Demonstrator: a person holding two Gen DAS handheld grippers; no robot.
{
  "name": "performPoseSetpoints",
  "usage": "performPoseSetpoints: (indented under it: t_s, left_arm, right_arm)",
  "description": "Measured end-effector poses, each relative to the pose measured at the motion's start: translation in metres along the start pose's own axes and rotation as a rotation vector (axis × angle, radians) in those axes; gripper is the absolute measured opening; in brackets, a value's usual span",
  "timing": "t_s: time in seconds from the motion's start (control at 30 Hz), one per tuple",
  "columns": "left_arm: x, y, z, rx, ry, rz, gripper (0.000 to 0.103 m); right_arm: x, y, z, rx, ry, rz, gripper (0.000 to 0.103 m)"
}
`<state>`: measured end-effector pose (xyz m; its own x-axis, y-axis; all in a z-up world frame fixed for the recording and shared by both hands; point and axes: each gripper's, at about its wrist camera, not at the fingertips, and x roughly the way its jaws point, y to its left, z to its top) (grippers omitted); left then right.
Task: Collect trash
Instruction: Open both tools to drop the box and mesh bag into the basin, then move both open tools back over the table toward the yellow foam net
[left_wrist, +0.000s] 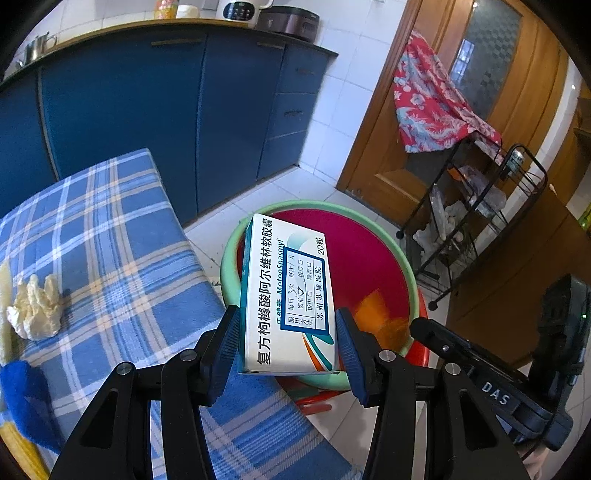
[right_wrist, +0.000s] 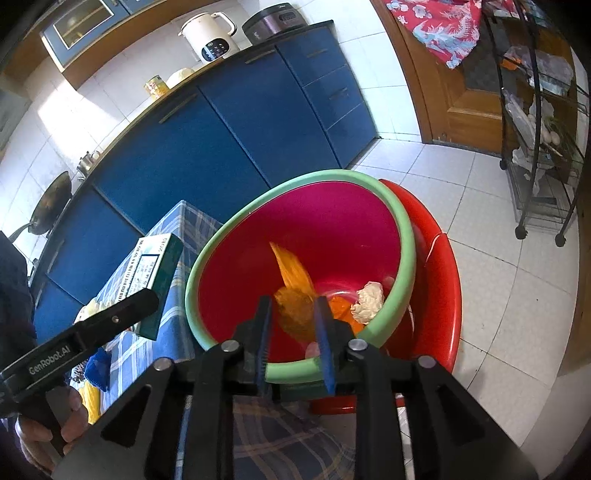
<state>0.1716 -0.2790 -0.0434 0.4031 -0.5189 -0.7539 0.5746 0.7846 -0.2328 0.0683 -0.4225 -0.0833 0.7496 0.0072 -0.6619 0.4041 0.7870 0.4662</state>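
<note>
The bin (right_wrist: 391, 218) is sitting beside the table (left_wrist: 110, 236), already holding scraps. Over its rim, the left gripper (left_wrist: 286, 347) is clamping a medicine box (left_wrist: 284, 295) by its long sides; it looks light, stiff, crushable. The right gripper (right_wrist: 293, 332) is hanging over the bin, jaws parted around an orange wrapper (right_wrist: 293, 291), light and crinkly-looking.

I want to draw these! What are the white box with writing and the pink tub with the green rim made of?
The white and teal printed medicine box looks like thin glossy cardboard: sharp folded edges, flat printed faces. The pink round tub with the green rim is probably moulded plastic: smooth, shiny walls, one rounded rim.
</note>
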Motion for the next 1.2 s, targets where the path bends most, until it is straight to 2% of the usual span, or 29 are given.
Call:
performPoseSetpoints:
  t_s: [0.43,0.57,0.67,1.07,1.2]
  left_arm:
    - [0.015,-0.012,0.004,0.033,0.012,0.003,0.054]
    - [0.016,-0.012,0.004,0.026,0.015,0.000,0.060]
    - [0.016,-0.009,0.003,0.016,0.018,0.001,0.060]
    - [-0.012,0.007,-0.005,-0.027,-0.012,0.015,0.060]
    - [-0.028,0.015,-0.010,-0.048,-0.031,0.028,0.060]
  right_arm:
    - [-0.015,-0.006,0.001,0.016,-0.039,0.000,0.035]
    - [-0.017,-0.005,0.000,0.017,-0.043,0.002,0.035]
    - [-0.019,-0.004,0.001,0.016,-0.047,0.004,0.035]
    - [-0.033,0.004,-0.002,-0.002,-0.062,0.017,0.035]
    - [-0.039,0.014,-0.004,-0.017,-0.066,0.026,0.038]
